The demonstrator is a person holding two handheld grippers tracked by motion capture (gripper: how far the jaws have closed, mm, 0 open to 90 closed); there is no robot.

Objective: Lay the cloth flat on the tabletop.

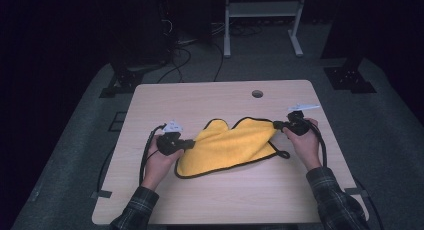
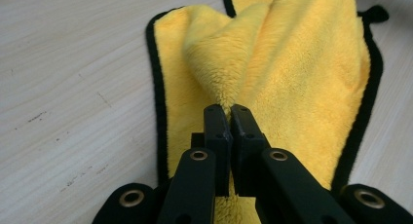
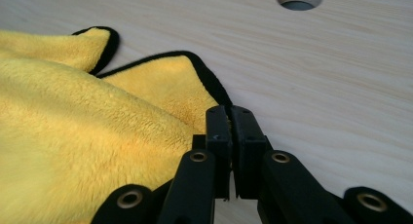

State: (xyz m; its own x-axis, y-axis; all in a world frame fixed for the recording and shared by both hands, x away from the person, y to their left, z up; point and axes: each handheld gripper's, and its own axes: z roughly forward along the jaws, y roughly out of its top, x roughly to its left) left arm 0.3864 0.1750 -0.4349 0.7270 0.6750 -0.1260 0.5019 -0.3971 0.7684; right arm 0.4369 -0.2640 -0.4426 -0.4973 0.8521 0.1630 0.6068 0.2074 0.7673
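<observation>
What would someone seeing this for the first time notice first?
The bright yellow cloth with its black edging stands out at once, lying rumpled in the middle of the pale wooden table. The left gripper is pinched shut on its left side and the right gripper on its right corner, one at each end. Beyond the cloth, a small round hole marks the table's far side.

Pale wood table (image 1: 220,200) (round hole far edge); yellow cloth (image 1: 230,145) lying mid-table.
</observation>
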